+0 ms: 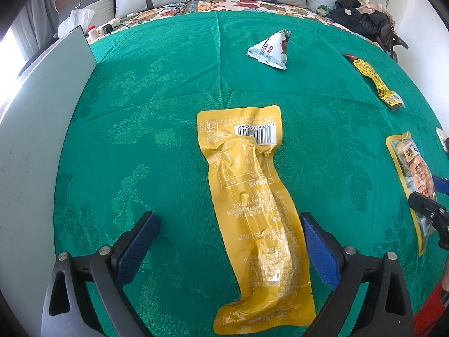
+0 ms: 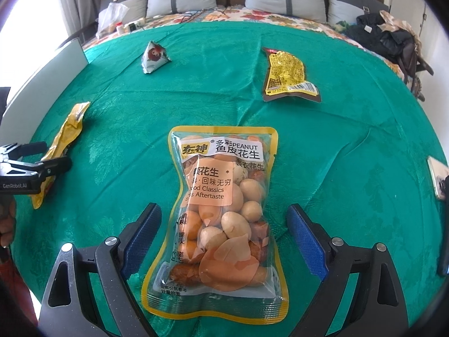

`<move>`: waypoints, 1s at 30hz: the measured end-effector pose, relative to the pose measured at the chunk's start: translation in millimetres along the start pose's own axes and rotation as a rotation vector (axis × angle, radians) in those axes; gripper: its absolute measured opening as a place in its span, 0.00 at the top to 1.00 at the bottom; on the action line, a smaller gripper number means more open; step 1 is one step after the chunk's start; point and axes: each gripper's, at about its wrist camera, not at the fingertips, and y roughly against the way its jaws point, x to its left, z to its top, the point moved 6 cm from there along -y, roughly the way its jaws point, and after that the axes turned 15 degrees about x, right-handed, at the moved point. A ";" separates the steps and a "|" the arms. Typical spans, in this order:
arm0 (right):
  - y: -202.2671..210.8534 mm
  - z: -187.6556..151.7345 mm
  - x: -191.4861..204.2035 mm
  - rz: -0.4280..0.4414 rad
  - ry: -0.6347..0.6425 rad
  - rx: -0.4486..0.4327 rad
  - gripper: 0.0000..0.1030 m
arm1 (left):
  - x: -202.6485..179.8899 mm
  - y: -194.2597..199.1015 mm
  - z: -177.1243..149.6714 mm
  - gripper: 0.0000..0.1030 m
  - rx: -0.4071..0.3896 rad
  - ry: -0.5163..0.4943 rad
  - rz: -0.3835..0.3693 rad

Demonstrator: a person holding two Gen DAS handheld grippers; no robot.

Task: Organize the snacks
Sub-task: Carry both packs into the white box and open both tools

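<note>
- Covering the whole work surface under both pairs of jaws is a green cloth, patterned with leaves and creased down its middle ahead of the left gripper.
- Lying between the released jaws of the right gripper is a clear peanut bag with a yellow border, label up; its lower half sits in the gap and its top reaches out past the fingertips. The pads stand just beside its edges with green cloth showing on both sides, so nothing is grasped.
- Lying between the released jaws of the left gripper is a long yellow pouch, printed back up and barcode at the far end. It runs aslant through the gap, close to the right-hand pad and well apart from the left-hand one, with neither pad pressing on it.
- Ahead of the right gripper's jaws and a little to the right lies a yellow and brown packet, flat on the cloth, well apart from the fingertips.
- Far ahead of the left gripper's jaws, slightly right, stands a small white pyramid-shaped packet; from the right gripper it is far ahead and to the left.
- Off to the left of the left gripper's jaws, a pale grey board lies along the cloth's edge.
</note>
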 end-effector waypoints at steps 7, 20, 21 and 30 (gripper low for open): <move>42.0 -24.2 18.4 0.156 -0.026 -0.009 0.45 | 17.0 34.0 -31.7 0.61 -0.040 0.084 -0.174; 128.7 39.2 191.4 0.385 0.139 -0.105 0.45 | 147.0 192.7 -82.2 0.60 -0.331 0.340 -0.361; 139.1 47.6 224.0 0.417 0.188 -0.114 0.44 | 168.1 199.4 -87.0 0.60 -0.337 0.374 -0.326; 149.2 83.8 426.3 0.543 0.411 -0.104 0.29 | 320.4 183.0 -162.2 0.27 -0.249 0.706 -0.078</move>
